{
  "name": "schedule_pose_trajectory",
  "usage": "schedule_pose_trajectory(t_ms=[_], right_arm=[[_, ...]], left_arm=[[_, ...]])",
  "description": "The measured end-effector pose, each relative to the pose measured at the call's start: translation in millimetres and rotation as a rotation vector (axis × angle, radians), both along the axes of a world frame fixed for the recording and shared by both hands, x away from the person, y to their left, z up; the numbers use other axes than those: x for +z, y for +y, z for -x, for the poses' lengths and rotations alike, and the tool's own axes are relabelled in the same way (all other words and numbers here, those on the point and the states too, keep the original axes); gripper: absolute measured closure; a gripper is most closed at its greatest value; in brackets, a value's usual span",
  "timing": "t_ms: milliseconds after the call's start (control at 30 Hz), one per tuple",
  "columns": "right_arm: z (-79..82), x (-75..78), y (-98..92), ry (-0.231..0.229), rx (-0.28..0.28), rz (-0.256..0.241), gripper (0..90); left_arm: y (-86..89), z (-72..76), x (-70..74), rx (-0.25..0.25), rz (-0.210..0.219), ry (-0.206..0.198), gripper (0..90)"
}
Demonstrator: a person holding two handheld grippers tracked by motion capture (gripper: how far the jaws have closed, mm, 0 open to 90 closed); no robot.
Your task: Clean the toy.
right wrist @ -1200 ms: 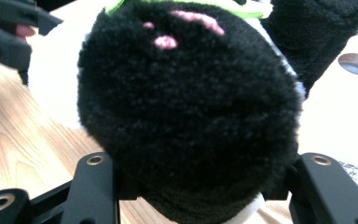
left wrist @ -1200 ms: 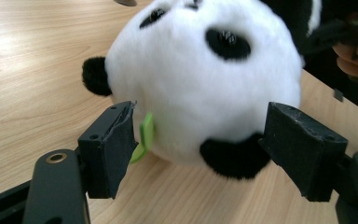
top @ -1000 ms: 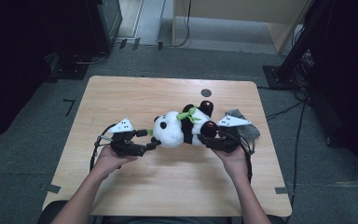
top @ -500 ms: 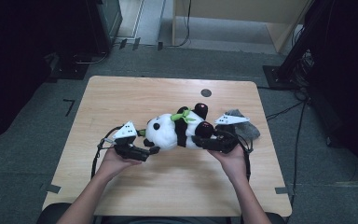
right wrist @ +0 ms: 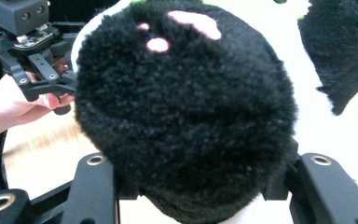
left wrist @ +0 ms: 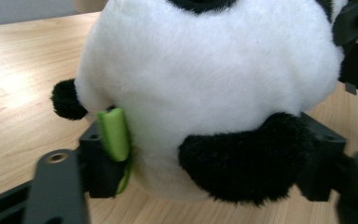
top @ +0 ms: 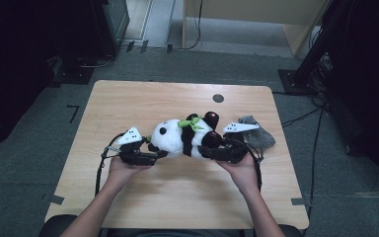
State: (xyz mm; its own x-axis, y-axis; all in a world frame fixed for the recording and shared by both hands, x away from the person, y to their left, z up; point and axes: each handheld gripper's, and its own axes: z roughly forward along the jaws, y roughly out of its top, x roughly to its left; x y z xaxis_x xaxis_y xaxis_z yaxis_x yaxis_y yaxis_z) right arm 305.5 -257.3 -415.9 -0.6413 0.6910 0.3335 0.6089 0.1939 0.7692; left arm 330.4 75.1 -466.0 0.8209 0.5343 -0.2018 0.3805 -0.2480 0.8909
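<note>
A black-and-white panda plush (top: pixel 182 137) with a green ribbon at its neck lies on its side on the wooden table (top: pixel 128 103). My left gripper (top: pixel 153 154) is shut on the panda's head. In the left gripper view its jaws (left wrist: pixel 209 163) press the white head and a black ear (left wrist: pixel 242 163), with the green ribbon (left wrist: pixel 114 133) against the left pad. My right gripper (top: pixel 208 148) is shut on a black foot (right wrist: pixel 186 116) with pink pads. Across the panda, the right gripper view shows the other gripper (right wrist: pixel 32 51) and the hand holding it.
A grey crumpled cloth-like thing (top: pixel 257 134) lies just right of my right hand. A small black disc (top: pixel 218 98) sits on the table's far side. Bare wood lies left of and in front of the panda. Dark equipment and cables surround the table on the floor.
The panda has shifted a little to the left between both grippers. My left gripper has come in closer around its head. The right gripper followed leftward with the foot.
</note>
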Motion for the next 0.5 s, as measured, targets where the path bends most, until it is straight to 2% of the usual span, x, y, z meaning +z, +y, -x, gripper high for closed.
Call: schedule_pose_trajectory(t_ms=[67, 100, 167, 267, 333, 433, 500], right_arm=[[-0.7, -0.7, -0.6, -0.007, -0.005, 0.002, 42.9], [-1.6, -1.5, -1.5, -0.010, -0.010, 0.002, 41.3], [-3.2, -3.4, -4.0, -0.012, -0.013, -0.002, 36.6], [-5.6, -6.3, -6.6, -0.020, -0.015, -0.020, 29.2], [-6.4, -9.7, -7.3, -0.050, -0.020, -0.032, 23.7], [-6.2, -16.0, -10.7, -0.101, -0.004, -0.080, 17.9], [-5.4, -17.8, -10.4, -0.149, 0.016, -0.079, 13.7]], left_arm=[[-1.6, 3.8, 4.3, 0.004, -0.025, -0.008, 35.8], [-1.6, 4.7, 6.1, 0.006, -0.028, 0.000, 39.8], [-1.3, 4.8, 9.2, 0.007, -0.015, 0.037, 47.0], [1.5, 3.8, 13.2, 0.009, 0.001, 0.080, 51.8], [4.7, 2.4, 15.2, 0.012, 0.025, 0.113, 55.0], [11.6, -0.4, 18.4, 0.009, 0.069, 0.151, 57.1], [15.6, -2.6, 19.2, 0.008, 0.091, 0.173, 57.5]])
